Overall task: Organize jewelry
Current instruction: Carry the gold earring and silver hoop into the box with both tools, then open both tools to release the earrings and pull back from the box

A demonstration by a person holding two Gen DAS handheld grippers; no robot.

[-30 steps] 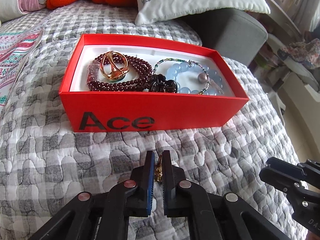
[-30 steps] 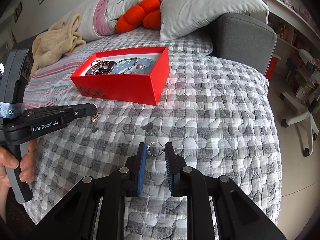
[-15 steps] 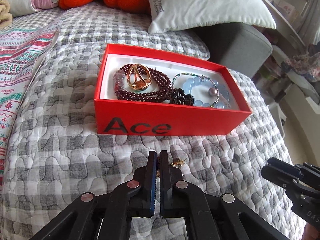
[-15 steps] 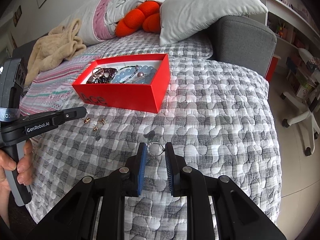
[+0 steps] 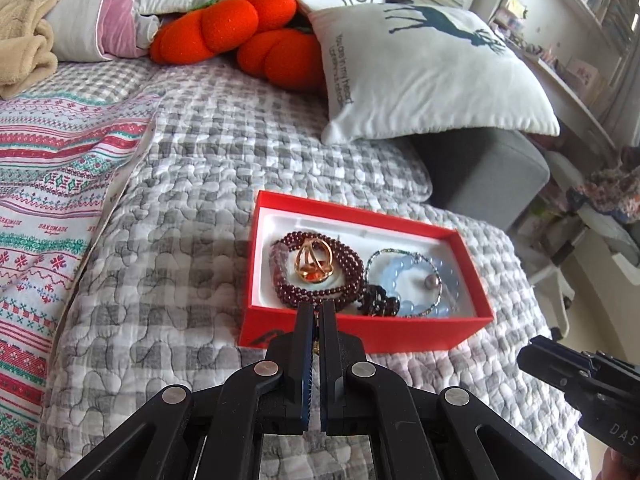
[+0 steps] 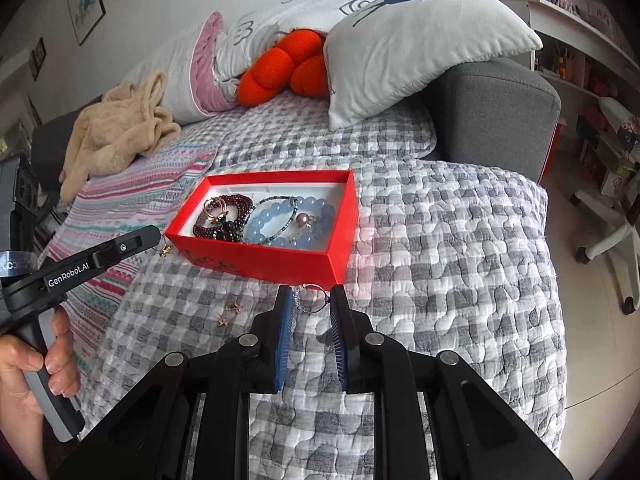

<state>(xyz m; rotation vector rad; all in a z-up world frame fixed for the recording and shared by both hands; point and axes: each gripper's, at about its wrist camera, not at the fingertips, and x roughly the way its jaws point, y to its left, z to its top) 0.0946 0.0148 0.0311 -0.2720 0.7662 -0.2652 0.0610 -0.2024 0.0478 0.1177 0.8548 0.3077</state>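
Glossy red cardboard box [image 5: 400, 336] of beaded bracelets at frame centre on quilted grey-checked bed [image 5: 168, 264], left gripper [image 5: 316, 316] clenched on small gold earring [image 6: 163, 251], right gripper [image 6: 310, 304] spread around thin silver ring [image 6: 310, 298], plush pillows behind.

The box [image 6: 256, 258] is bright red outside with dark lettering on its front, white inside. In it lie dark garnet-red beads [image 5: 320, 280], a gold ring [image 5: 314, 264], pale blue beads [image 6: 280, 216] and a thin green-and-silver beaded strand [image 6: 276, 204]. The quilt [image 6: 440, 260] is a grey-and-white check. Beside it a blanket [image 5: 44, 184] runs in red, teal and white bands (small diamond motifs in the rows). The cushion [image 5: 240, 32] is orange; the pillow [image 5: 424, 76] white with a teal deer; the throw [image 6: 116, 132] cream. Both hand-held grippers are black with blue pads [image 6: 284, 340].
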